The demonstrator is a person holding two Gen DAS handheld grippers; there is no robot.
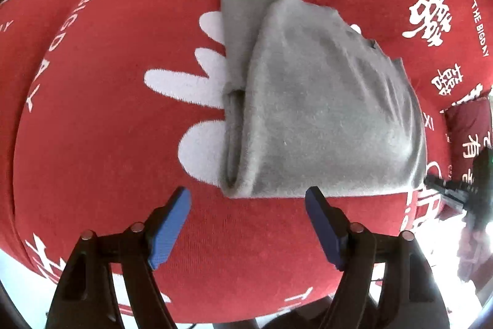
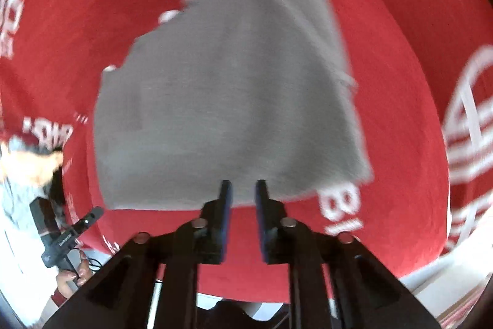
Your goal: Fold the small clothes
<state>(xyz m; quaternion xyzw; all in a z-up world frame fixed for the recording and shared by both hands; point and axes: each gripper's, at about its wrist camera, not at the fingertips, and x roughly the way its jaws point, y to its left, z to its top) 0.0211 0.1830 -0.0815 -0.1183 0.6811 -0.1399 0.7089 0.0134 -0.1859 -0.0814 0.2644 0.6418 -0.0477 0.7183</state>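
Note:
A grey garment [image 1: 311, 100] lies folded on a red cloth [image 1: 92, 128] printed with white letters and shapes. In the left wrist view my left gripper [image 1: 248, 195] hangs just in front of the garment's near edge, its blue pads [image 1: 168, 230] wide apart and nothing between them. The right wrist view is blurred by motion. There the same grey garment [image 2: 228, 100] fills the middle, and my right gripper [image 2: 243, 185] hovers over its near edge with a narrow gap between the fingers and no fabric in that gap.
The red cloth's near edge [image 1: 215, 307] drops off to a bright floor behind the grippers. A person's hand holding the other gripper [image 2: 66, 239] shows at the lower left of the right wrist view. A red cushion [image 1: 468, 137] sits at the far right.

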